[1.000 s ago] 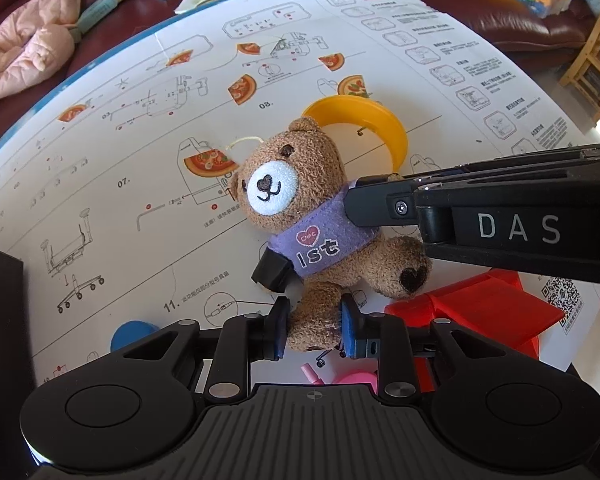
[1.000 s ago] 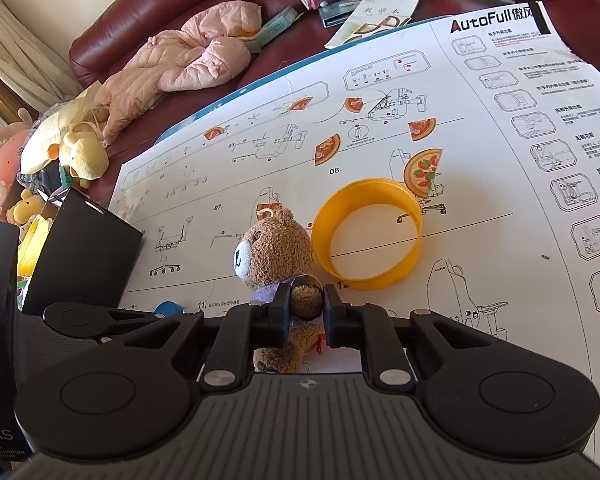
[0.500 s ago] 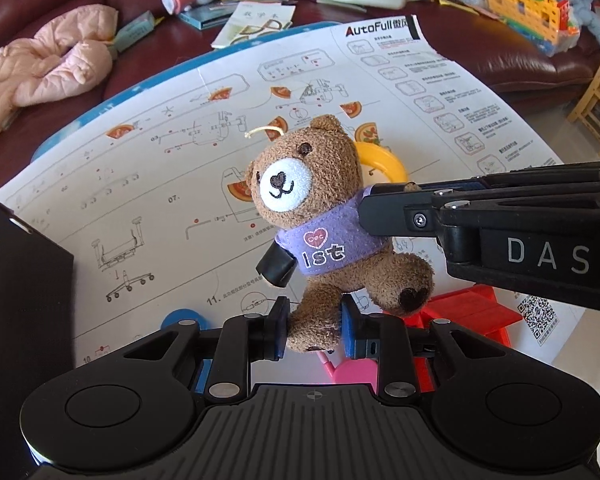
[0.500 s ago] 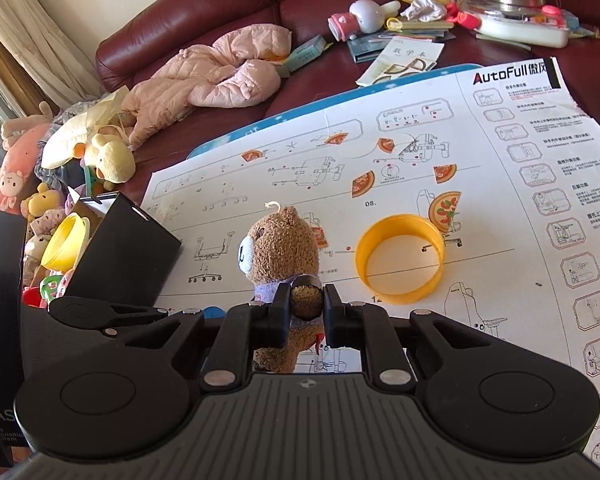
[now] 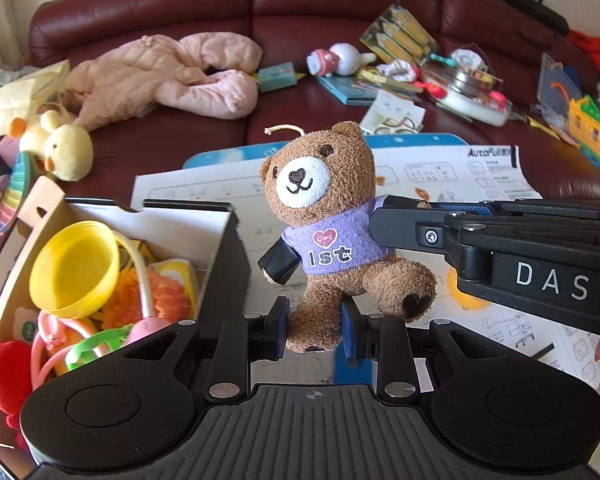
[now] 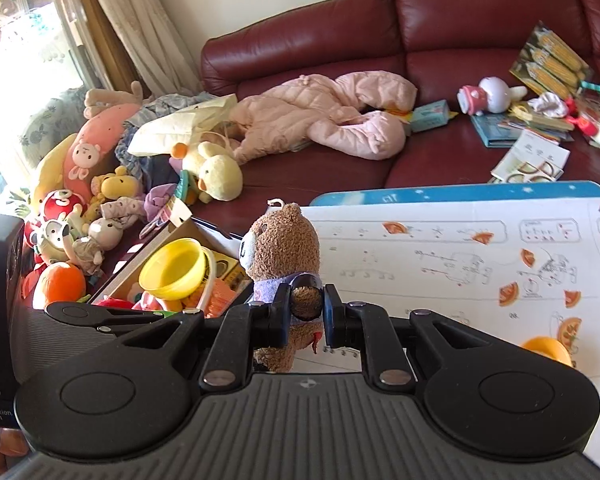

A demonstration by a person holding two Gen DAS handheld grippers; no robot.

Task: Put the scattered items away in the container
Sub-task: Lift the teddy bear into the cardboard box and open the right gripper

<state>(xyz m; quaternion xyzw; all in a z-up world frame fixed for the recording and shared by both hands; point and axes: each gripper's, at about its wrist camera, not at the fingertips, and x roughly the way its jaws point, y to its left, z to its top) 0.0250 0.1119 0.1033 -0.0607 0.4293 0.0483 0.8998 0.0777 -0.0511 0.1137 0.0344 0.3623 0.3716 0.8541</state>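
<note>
A brown teddy bear (image 5: 324,200) in a purple "1st" shirt hangs in the air, held by both grippers. My left gripper (image 5: 314,330) is shut on one of its legs. My right gripper (image 6: 306,300) is shut on its arm; in the left wrist view that gripper (image 5: 332,240) reaches in from the right, one finger behind the bear. The bear (image 6: 284,256) is upright above the white instruction sheet (image 6: 440,264). The open cardboard box (image 5: 228,240) with several toys and a yellow bowl (image 5: 74,264) stands just left of the bear. That box (image 6: 172,232) also shows in the right wrist view.
A dark red sofa (image 5: 340,12) runs along the back with a pink padded suit (image 5: 172,76), a yellow duck plush (image 5: 62,144), books and toy clutter. A heap of plush toys (image 6: 80,208) lies far left. A yellow ring (image 6: 548,350) rests on the sheet.
Both grippers have lifted the bear off the sheet and carried it left, next to the box. The views tilted up; the sofa and the box's contents came into sight.
</note>
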